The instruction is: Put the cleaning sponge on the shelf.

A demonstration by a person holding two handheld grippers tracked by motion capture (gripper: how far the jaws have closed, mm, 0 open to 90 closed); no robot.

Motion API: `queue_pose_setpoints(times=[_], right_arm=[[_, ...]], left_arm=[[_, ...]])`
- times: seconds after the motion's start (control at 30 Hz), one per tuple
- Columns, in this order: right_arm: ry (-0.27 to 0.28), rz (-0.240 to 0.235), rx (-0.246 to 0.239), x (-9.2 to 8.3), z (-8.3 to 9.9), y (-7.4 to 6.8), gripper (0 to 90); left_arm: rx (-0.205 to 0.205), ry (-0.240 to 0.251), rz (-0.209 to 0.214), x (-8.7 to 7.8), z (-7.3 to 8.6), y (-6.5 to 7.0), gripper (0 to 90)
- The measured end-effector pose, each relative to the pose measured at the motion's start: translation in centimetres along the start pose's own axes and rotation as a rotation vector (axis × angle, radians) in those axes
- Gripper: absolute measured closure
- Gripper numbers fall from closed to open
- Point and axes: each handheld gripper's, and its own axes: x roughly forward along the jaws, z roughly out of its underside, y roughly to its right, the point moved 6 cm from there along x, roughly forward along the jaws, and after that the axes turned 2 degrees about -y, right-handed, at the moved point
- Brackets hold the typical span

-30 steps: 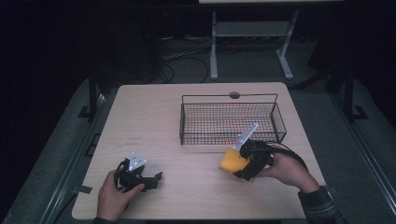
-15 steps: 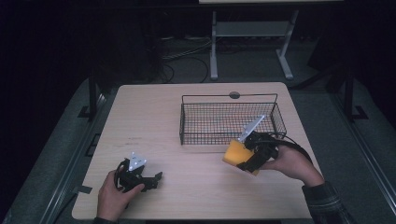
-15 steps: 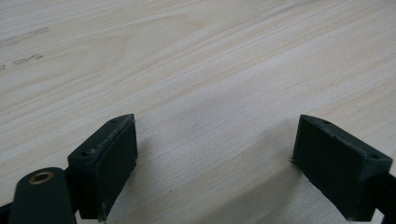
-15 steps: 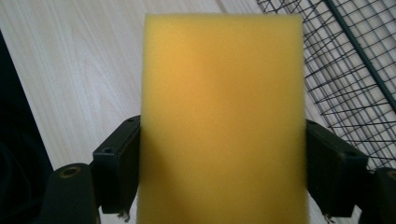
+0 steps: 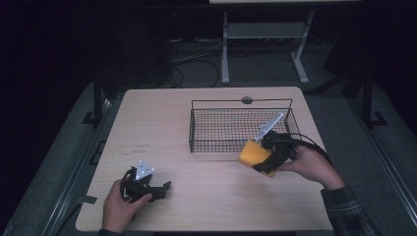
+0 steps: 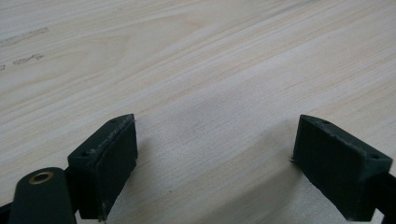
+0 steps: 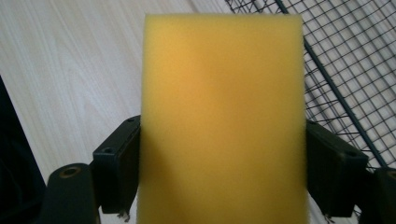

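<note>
A yellow sponge (image 5: 252, 153) (image 7: 223, 116) is clamped between the two black jaws of my right gripper (image 5: 263, 161) (image 7: 223, 172), which is shut on it. It hangs a little above the table, just in front of the near right wall of the black wire basket (image 5: 216, 145) (image 7: 345, 70). My left gripper (image 5: 160, 189) (image 6: 212, 163) rests low over bare wood at the near left, held by a hand; its jaws stand open with nothing between them.
The light wooden table (image 5: 157, 128) has bare room at the left and centre. A dark round grommet (image 5: 247, 100) sits at the far edge behind the basket. A white table frame (image 5: 265, 34) and cables lie on the dark floor beyond.
My right gripper has carried the sponge up and slightly away, closer to the basket's near wall. The left gripper has stayed put.
</note>
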Motion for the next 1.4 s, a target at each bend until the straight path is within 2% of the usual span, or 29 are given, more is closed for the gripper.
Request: queue_pose_setpoints(times=[0.6,0.83,1.07,1.4], right_arm=[[0.012,0.036,0.068,-1.0,-0.4,3.5,22.8],[0.012,0.072,0.109,-1.5,-0.7,5.5,22.8],[0.007,0.094,0.133,-1.6,-1.0,6.8,22.8],[0.008,0.12,0.192,-1.5,-0.9,8.9,22.8]], left_arm=[[0.001,0.0,0.0,0.0,0.0,0.0,12.8],[0.004,-0.003,0.0,0.0,0.0,0.0,12.8],[0.001,-0.003,0.001,0.0,0.0,0.0,12.9],[0.001,-0.003,0.001,0.0,0.0,0.0,12.9]])
